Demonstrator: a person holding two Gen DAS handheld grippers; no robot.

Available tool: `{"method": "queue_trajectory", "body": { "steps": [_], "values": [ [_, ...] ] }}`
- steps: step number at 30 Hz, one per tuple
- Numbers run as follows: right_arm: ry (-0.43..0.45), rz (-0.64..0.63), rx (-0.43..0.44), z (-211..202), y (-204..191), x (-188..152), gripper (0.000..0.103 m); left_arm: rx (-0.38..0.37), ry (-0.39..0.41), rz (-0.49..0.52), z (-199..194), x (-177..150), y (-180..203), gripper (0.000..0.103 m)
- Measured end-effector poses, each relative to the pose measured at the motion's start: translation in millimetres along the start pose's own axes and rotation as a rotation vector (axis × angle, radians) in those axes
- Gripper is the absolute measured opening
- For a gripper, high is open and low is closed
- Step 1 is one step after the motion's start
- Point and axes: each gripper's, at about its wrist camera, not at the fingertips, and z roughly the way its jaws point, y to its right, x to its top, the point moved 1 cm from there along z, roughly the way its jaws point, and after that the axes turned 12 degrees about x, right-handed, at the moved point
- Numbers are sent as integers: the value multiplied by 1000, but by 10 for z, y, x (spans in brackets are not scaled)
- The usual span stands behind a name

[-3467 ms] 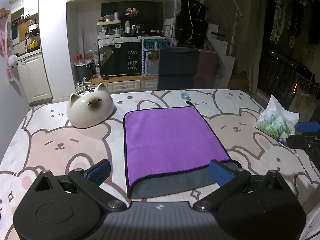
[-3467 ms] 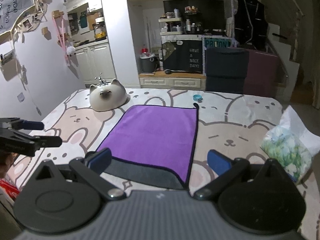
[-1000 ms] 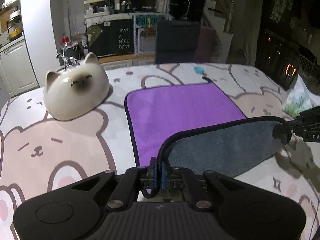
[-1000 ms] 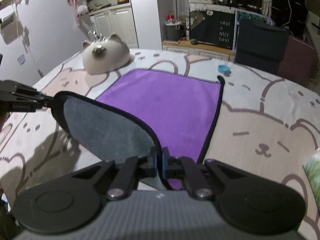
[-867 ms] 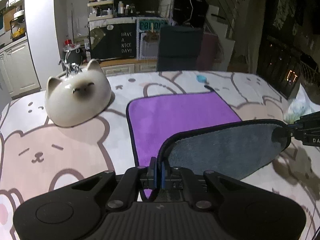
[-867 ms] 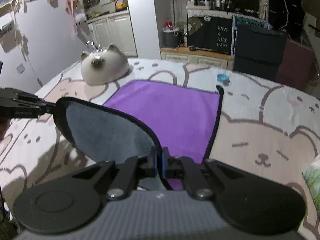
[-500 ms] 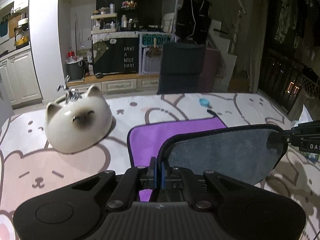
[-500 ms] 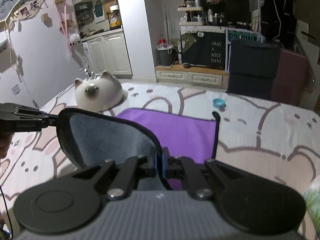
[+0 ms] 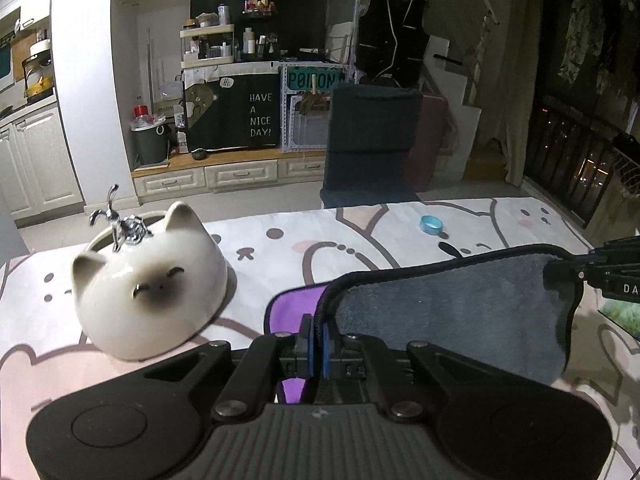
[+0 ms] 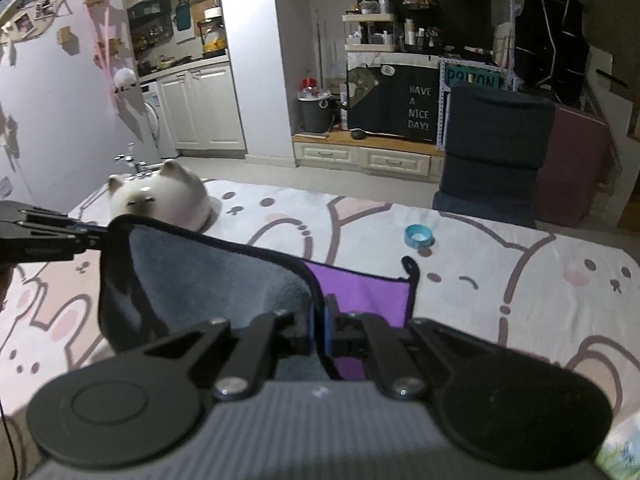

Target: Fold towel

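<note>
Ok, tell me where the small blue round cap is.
The small blue round cap sits on the far part of the bear-print tablecloth, beyond the far right corner of the purple towel in the right wrist view, in front of the dark chair.

Black cloth (image 9: pixel 236 110): white capitals on four lines, "HAVE A NICE DAY!", beside a bear drawing; legible in both views (image 10: pixel 418 108).
Speech bubble (image 9: pixel 227 83): small white bubble on the same cloth above the bear, reading "Hi".
Teal sign (image 9: pixel 313 79): pale letters "PO", a partly hidden letter, then "ON"; a hanging thing covers the middle. In the right view (image 10: pixel 473 76) it shows blurred, roughly "P", then "ON".
Right tongs (image 9: pixel 616 276): white letters "DA" on the black side, cut off by the picture edge.
Left tongs (image 10: pixel 48 236): a faint line of print on the side, too blurred to read.
</note>
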Motion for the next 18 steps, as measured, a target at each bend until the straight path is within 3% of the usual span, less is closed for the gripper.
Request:
{"method": "queue_trajectory", "body": {
  "steps": [18],
  "values": [
    [-82, 20, -45, 642, 341, 260, 6, 17, -88, -32, 713, 202, -138, 5]
  ]
}}
